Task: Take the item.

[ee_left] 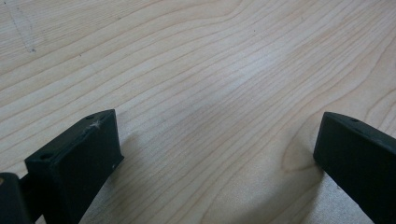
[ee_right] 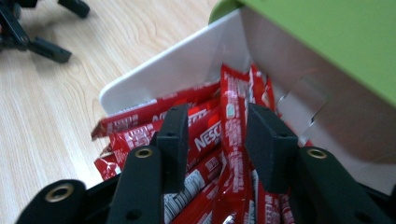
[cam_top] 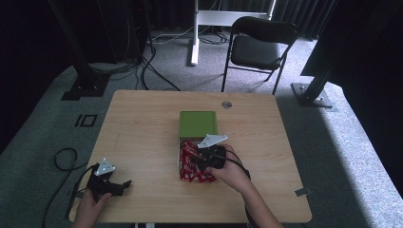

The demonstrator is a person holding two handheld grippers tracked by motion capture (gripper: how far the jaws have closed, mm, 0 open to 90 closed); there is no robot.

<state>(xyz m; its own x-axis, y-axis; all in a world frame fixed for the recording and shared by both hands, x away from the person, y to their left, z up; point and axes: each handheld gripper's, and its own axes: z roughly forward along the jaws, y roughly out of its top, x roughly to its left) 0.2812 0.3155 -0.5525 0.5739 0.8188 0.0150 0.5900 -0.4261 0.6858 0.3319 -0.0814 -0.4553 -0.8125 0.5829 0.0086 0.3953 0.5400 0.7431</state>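
Dark curtains and a folding chair (cam_top: 259, 45) frame a pale wooden table (cam_top: 142, 123). At its near left corner the left gripper (cam_top: 124, 184) rests idle on bare wood, jaws spread wide. Right of centre, the right gripper (ee_right: 217, 140) dips into a white box (ee_right: 159, 74) with a green lid (cam_top: 198, 123), jaws partly closed around red coffee sticks (ee_right: 205, 135), apparently not yet pinching. None lie outside; any unpacking seems barely begun.
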